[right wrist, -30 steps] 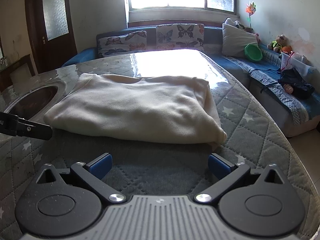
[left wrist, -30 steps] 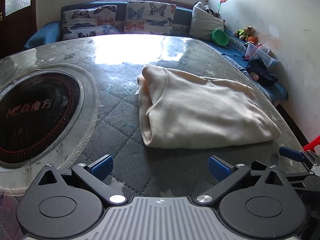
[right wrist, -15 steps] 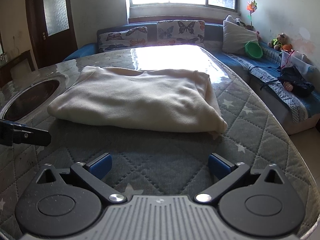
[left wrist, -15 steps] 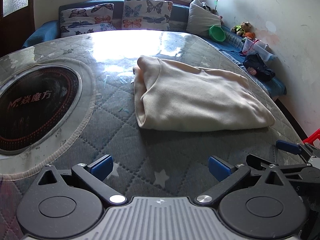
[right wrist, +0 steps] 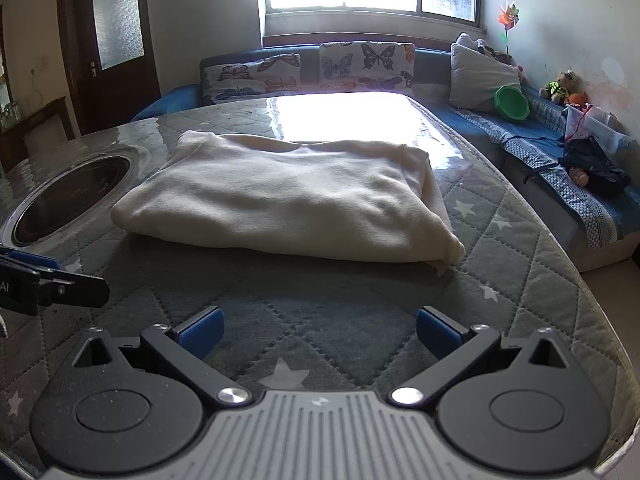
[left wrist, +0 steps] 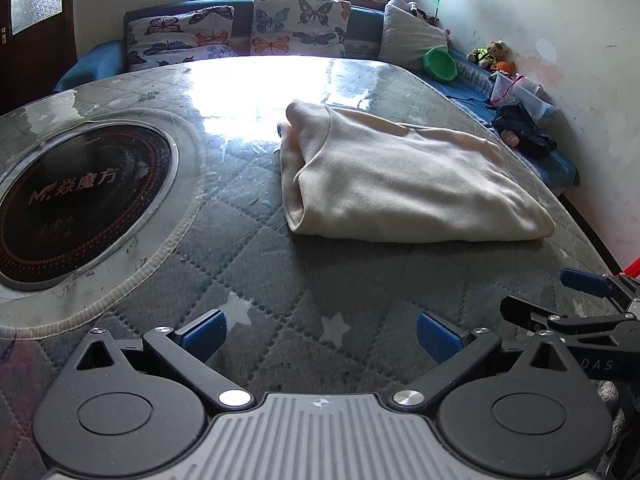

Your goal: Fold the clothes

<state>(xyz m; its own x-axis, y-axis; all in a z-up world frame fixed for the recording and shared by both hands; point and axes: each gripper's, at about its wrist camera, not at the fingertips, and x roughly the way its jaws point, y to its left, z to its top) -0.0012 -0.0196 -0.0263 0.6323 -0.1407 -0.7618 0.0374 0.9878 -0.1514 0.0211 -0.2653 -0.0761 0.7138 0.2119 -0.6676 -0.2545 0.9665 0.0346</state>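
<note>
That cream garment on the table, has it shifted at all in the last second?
No. The cream garment lies as it did beside the round black cooktop; only the cameras drew back from it, so more quilted table cover shows before each open claw.

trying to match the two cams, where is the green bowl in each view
Left wrist: green bowl upper right, on the blue sofa beside the grey pillow.
Right wrist: green bowl right of centre, against the same grey pillow.
Shared landmark: the folded cream cloth.

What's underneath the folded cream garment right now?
The folded cream garment lies on the quilted star-pattern table cover. Anything under its layers is hidden.
</note>
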